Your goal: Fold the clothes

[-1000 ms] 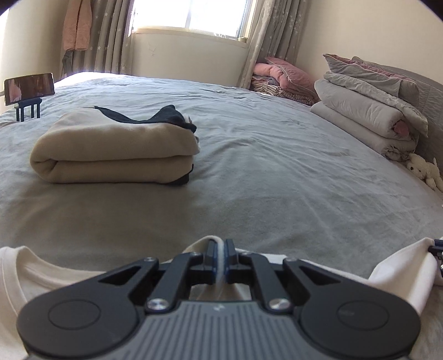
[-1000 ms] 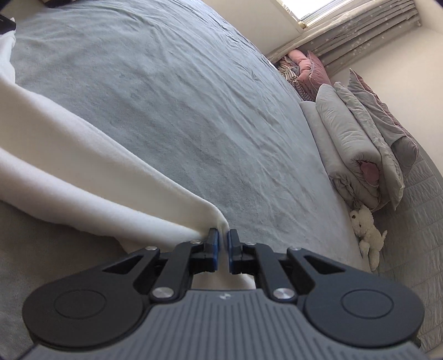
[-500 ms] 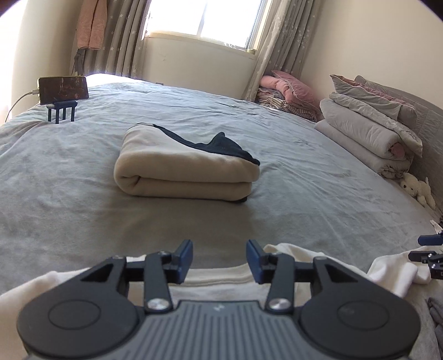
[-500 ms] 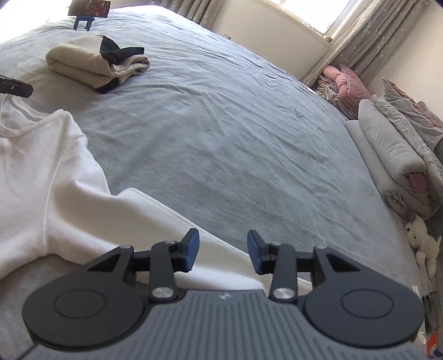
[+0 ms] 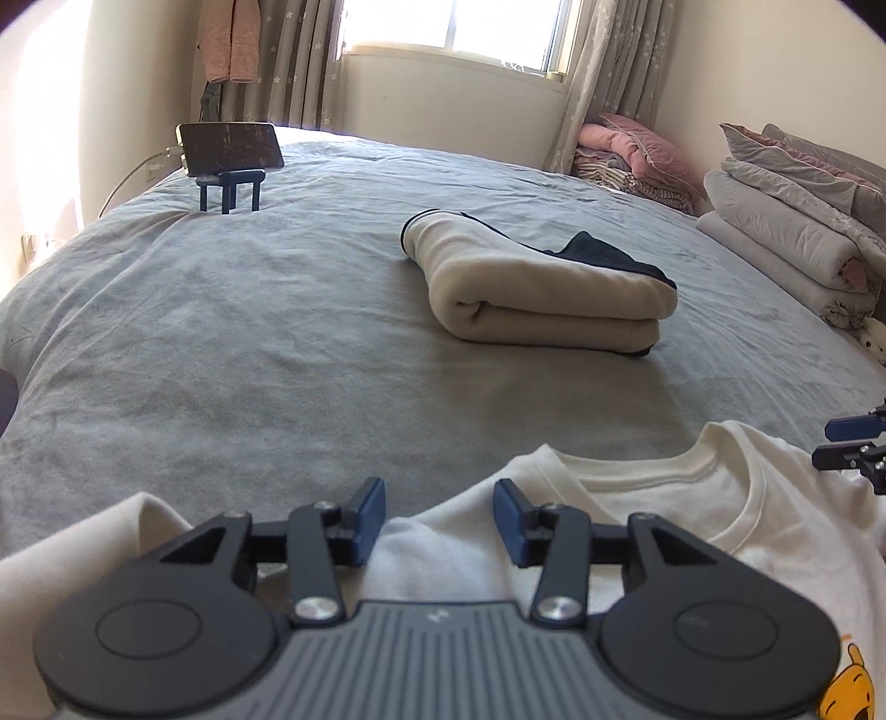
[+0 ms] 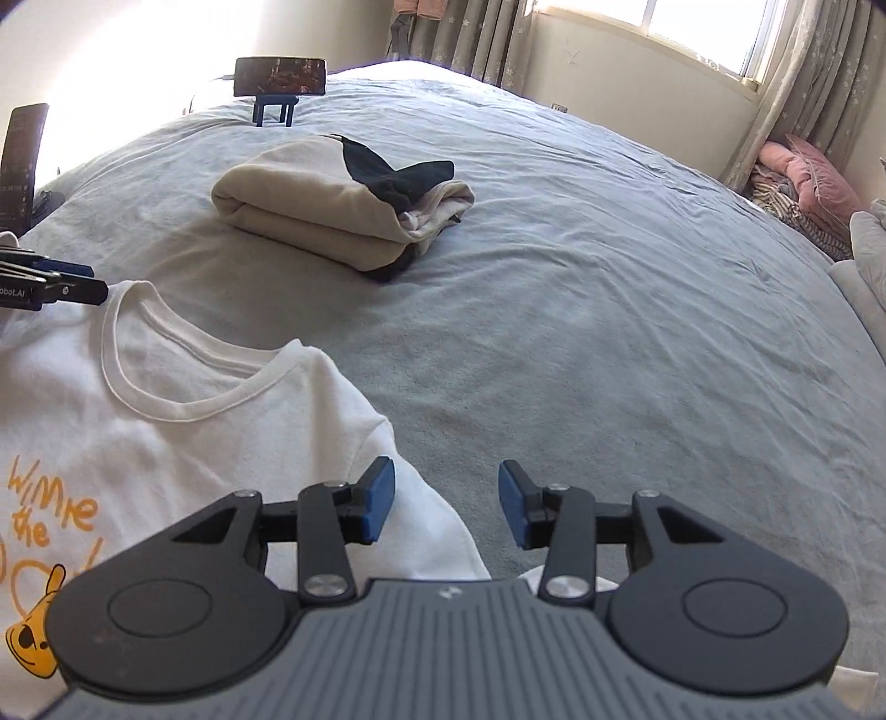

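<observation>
The white T-shirt point(image 6: 183, 399) lies spread face up on the grey bed cover point(image 6: 609, 310), its round neckline pointing toward the folded beige garment point(image 6: 332, 216); an orange cartoon print with handwritten lettering shows on its chest. From the shirt, the folded beige garment sits further up the bed, well apart, with a dark piece of fabric showing on top of it. Beyond that garment, a phone on a small blue stand point(image 6: 277, 83) stands on the cover.

The left gripper point(image 5: 439, 512) hovers above the shirt's shoulder at one side of the neckline; its blue pads stand apart, with only shirt cloth and bed cover seen below the gap and nothing pinched. Its jaws have just been opening, and no cloth is between them now. The right gripper point(image 6: 446, 509) hangs over the other shoulder and sleeve edge of the shirt, its jaws likewise released and apart, having just been opening, with nothing clamped.

Away from the shirt toward the headboard side, a stack of folded quilts point(image 5: 786, 238) and pink pillows point(image 5: 637, 149) rest near the curtained window point(image 5: 454, 27)
</observation>
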A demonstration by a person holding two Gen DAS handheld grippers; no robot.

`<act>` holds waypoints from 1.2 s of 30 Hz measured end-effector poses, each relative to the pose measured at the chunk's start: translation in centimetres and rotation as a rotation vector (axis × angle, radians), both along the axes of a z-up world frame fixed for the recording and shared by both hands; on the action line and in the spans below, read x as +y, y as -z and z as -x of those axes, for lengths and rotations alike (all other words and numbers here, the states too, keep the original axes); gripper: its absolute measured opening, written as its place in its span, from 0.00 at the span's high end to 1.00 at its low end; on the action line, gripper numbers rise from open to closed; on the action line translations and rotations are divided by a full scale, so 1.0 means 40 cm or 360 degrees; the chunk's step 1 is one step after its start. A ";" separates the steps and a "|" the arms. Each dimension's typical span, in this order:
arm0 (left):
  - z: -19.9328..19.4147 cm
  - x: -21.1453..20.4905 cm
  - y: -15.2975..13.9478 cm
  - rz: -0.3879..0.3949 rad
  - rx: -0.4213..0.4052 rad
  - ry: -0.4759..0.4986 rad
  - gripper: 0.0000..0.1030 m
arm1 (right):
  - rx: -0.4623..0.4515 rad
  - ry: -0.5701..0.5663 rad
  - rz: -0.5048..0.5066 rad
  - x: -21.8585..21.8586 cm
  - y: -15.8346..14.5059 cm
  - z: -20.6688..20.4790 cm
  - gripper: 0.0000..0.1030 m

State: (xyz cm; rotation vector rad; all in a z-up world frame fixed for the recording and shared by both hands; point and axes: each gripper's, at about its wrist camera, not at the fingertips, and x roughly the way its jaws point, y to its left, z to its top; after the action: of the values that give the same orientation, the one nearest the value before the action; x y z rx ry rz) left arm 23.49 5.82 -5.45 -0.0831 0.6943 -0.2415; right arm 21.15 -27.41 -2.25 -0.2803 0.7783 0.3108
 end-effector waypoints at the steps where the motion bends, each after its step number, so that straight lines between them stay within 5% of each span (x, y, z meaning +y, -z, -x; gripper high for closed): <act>1: -0.001 0.007 0.005 0.0008 -0.0001 -0.0003 0.60 | 0.0010 0.0000 -0.0035 0.006 0.008 -0.010 0.57; 8: 0.013 0.004 0.008 -0.0010 0.0008 0.0116 0.61 | 0.0037 -0.0044 -0.0221 0.046 0.053 -0.037 0.57; 10: 0.025 -0.003 0.009 -0.0028 0.0007 0.0146 0.69 | 0.0018 -0.0041 -0.0231 0.056 0.066 -0.031 0.58; 13: 0.048 -0.012 0.009 -0.0038 -0.0054 0.0142 0.88 | -0.0022 -0.0042 -0.0288 0.061 0.069 -0.001 0.85; 17: 0.075 -0.023 -0.007 -0.0061 -0.0208 0.0098 0.90 | -0.0209 -0.0011 -0.0149 0.091 0.059 0.055 0.88; 21: 0.075 -0.040 -0.038 -0.0099 -0.0355 0.0056 0.90 | -0.0418 0.0114 -0.0040 0.103 0.025 0.074 0.89; 29: 0.011 -0.074 0.010 -0.0186 -0.0191 0.0002 0.89 | -0.0297 0.0176 0.0133 0.135 0.098 0.026 0.89; 33: 0.010 -0.070 0.014 -0.0177 -0.0172 -0.0022 0.78 | -0.0309 0.0193 0.0214 0.156 0.103 0.032 0.86; 36: 0.045 -0.050 -0.023 -0.0105 -0.0235 -0.0069 0.62 | -0.0318 0.0221 0.0240 0.162 0.075 0.042 0.64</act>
State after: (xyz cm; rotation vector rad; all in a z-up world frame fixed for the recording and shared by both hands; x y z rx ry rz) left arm 21.68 3.81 -4.52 -0.0168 0.5525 -0.1809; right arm 19.47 -20.93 -5.25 -0.3908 0.6207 0.0909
